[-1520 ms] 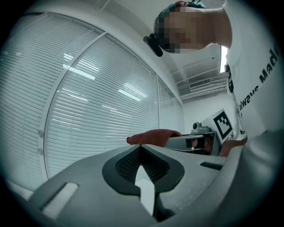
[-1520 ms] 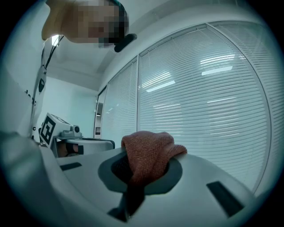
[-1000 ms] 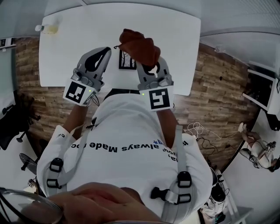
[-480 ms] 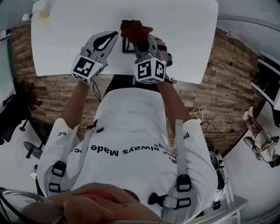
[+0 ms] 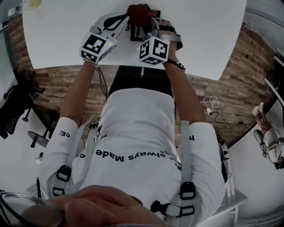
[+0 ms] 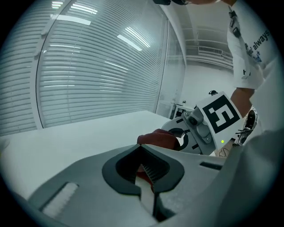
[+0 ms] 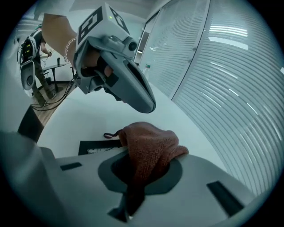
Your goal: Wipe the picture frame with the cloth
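A rust-red cloth (image 5: 139,12) hangs bunched from my right gripper (image 5: 148,24), which is shut on it. In the right gripper view the cloth (image 7: 151,142) rises out of the closed jaws, just over the black picture frame (image 7: 95,147), which lies flat on the white table. In the head view only a dark strip of the frame (image 5: 134,33) shows between the two grippers. My left gripper (image 5: 125,17) hovers beside the cloth with its jaws together and nothing between them (image 6: 142,148). The right gripper view shows the left gripper (image 7: 148,105) in the air above the table.
The white table (image 5: 213,31) has a small yellowish item (image 5: 32,4) at its far left corner. A black chair (image 5: 13,106) stands on the floor at the left. Loose cables (image 5: 211,104) lie on the wood floor at the right.
Both grippers have moved farther out over the table, the right one carrying the cloth onto the frame. The left gripper has closed in beside the cloth.
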A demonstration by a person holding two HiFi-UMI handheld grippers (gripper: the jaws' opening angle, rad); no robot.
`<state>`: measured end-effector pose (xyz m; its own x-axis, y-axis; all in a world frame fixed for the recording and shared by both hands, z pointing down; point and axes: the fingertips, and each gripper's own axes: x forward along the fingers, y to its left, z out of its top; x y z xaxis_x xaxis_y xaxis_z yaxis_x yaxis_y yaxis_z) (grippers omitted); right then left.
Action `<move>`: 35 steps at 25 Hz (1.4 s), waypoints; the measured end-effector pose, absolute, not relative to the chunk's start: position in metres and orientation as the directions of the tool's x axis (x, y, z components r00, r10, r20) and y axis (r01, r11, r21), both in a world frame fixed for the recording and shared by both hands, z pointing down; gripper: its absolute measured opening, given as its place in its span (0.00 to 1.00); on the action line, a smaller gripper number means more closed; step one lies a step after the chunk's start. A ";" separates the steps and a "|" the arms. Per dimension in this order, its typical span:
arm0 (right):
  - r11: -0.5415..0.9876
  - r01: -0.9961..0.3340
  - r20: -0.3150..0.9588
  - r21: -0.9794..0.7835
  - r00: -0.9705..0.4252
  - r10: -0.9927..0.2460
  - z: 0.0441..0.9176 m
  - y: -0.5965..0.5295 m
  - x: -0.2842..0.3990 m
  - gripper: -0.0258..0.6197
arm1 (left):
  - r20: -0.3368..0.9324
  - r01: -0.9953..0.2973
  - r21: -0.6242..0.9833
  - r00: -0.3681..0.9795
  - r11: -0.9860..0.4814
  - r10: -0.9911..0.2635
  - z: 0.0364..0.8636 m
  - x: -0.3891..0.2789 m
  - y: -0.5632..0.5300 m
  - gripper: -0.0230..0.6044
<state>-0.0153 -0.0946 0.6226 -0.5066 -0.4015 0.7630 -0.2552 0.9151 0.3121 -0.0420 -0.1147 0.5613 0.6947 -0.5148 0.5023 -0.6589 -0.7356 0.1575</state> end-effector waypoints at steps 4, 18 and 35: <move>0.934 -0.215 0.804 0.286 -0.476 -0.356 0.644 -0.085 -0.015 0.07 | 0.526 -0.655 0.173 0.692 -0.735 -0.493 0.578 -0.043 -0.113 0.04; 0.958 -0.160 0.833 0.238 -0.474 -0.286 0.639 -0.063 -0.010 0.07 | 0.562 -0.622 0.148 0.693 -0.769 -0.452 0.592 -0.033 -0.128 0.04; 0.982 -0.083 0.860 0.167 -0.475 -0.187 0.641 -0.013 -0.008 0.07 | 0.669 -0.573 0.153 0.660 -0.805 -0.342 0.635 -0.030 -0.132 0.04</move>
